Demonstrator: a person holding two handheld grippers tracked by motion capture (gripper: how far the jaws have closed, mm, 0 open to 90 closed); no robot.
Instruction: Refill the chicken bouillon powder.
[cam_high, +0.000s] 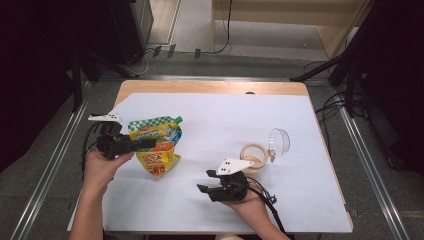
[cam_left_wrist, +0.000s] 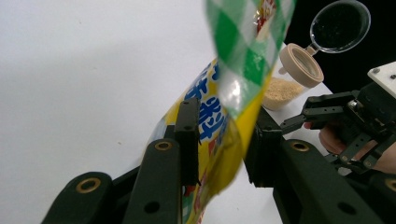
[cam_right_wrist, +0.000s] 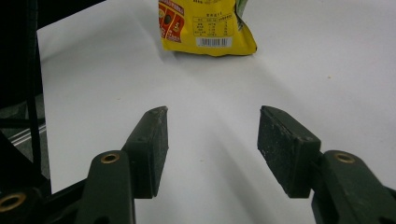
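Observation:
A yellow pouch (cam_high: 159, 150) with a green-checked top and a spout stands on the white sheet at the left. My left gripper (cam_high: 148, 144) reaches in from the left, one jaw on each side of the pouch's upper part. In the left gripper view the pouch (cam_left_wrist: 219, 130) fills the gap of the left gripper (cam_left_wrist: 224, 112), and the pads stand beside it without squeezing it. My right gripper (cam_high: 204, 181) rests near the front middle, open with nothing between its jaws. In the right gripper view the right gripper (cam_right_wrist: 212, 114) points at the pouch's barcode end (cam_right_wrist: 205, 25).
A beige jar (cam_high: 254, 156) of pale powder stands right of centre, its clear hinged lid (cam_high: 280, 141) flipped open behind it. The white sheet (cam_high: 225, 110) covers most of the wooden table. The jar (cam_left_wrist: 299, 65) and my right gripper (cam_left_wrist: 294, 119) show in the left gripper view.

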